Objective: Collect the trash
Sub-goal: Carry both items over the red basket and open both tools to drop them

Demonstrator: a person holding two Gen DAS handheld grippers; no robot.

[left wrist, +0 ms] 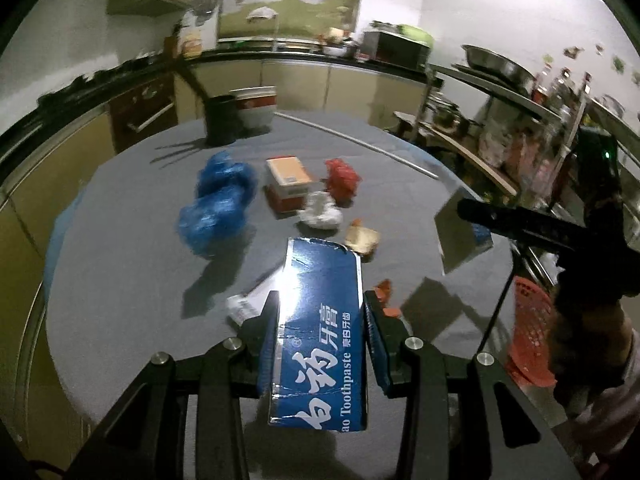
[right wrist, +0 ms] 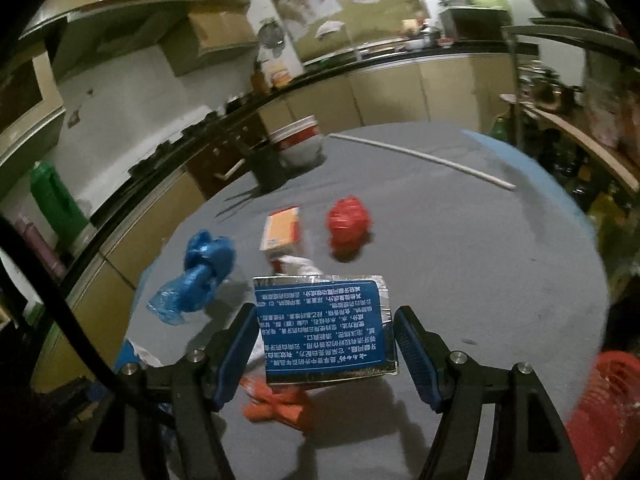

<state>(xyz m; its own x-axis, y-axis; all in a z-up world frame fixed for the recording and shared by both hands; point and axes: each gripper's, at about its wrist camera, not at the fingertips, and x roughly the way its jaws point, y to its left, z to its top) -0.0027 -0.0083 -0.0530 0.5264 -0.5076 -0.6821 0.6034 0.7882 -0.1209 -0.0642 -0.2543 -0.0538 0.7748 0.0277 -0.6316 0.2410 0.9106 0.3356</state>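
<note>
My left gripper [left wrist: 320, 312] is shut on a blue toothpaste box [left wrist: 320, 320] and holds it above the grey round table [left wrist: 120, 280]. The same box [right wrist: 326, 328] shows in the right wrist view between the fingers of my right gripper [right wrist: 326, 320], which is open, its pads apart from the box sides. On the table lie a blue plastic bag [left wrist: 216, 204] [right wrist: 196, 276], an orange-and-red carton [left wrist: 290, 182] [right wrist: 280, 232], a red crumpled bag [left wrist: 342, 180] [right wrist: 348, 224], a white wad [left wrist: 320, 212], a tan scrap [left wrist: 362, 238] and orange scraps [right wrist: 276, 400].
A red mesh basket [left wrist: 532, 336] [right wrist: 608, 412] sits at the table's right edge. A black holder [left wrist: 220, 120] and a white-red tub [right wrist: 298, 140] stand at the far side. A white rod [right wrist: 424, 156] lies across the back. Kitchen counters and shelves surround the table.
</note>
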